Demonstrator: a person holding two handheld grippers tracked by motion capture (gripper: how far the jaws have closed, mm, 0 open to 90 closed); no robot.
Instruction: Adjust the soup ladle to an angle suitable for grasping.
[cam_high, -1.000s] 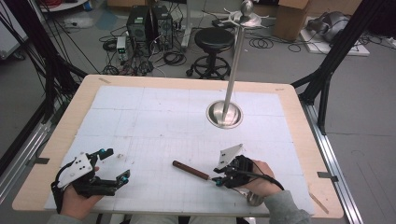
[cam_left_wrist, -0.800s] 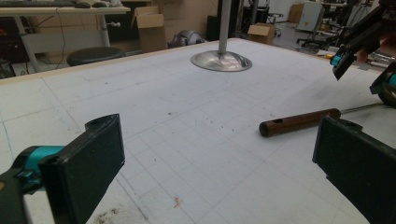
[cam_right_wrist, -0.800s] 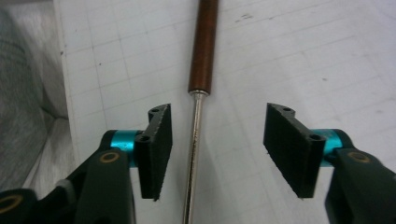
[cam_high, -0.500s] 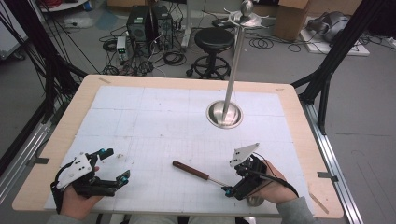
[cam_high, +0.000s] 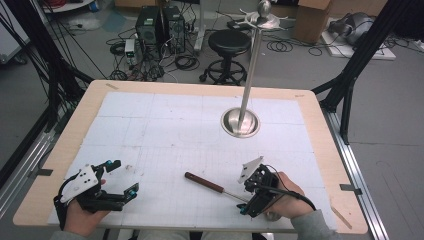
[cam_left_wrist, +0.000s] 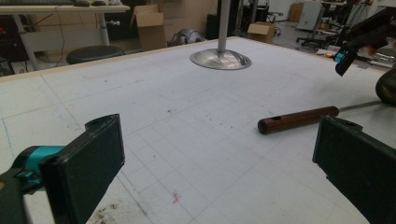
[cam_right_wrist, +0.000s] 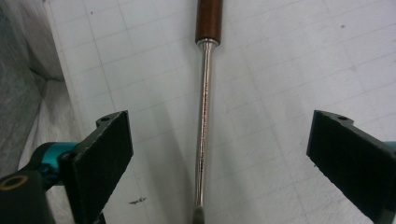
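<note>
Leftmost, the left gripper (cam_high: 121, 179) rested idle, jaws apart and empty. At its three o'clock the wooden-handled ladle (cam_high: 203, 182) lay flat on the table mat (cam_high: 165, 130), its steel shaft between the right gripper's (cam_high: 243, 196) just-opened jaws. Likely next: re-centre and close. No writing was legible.

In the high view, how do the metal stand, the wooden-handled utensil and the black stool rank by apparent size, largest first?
1. metal stand, clearly the tallest.
2 and 3. wooden-handled utensil and black stool look similar; the stool stands farther from the camera, so ranking them is unsure.
</note>
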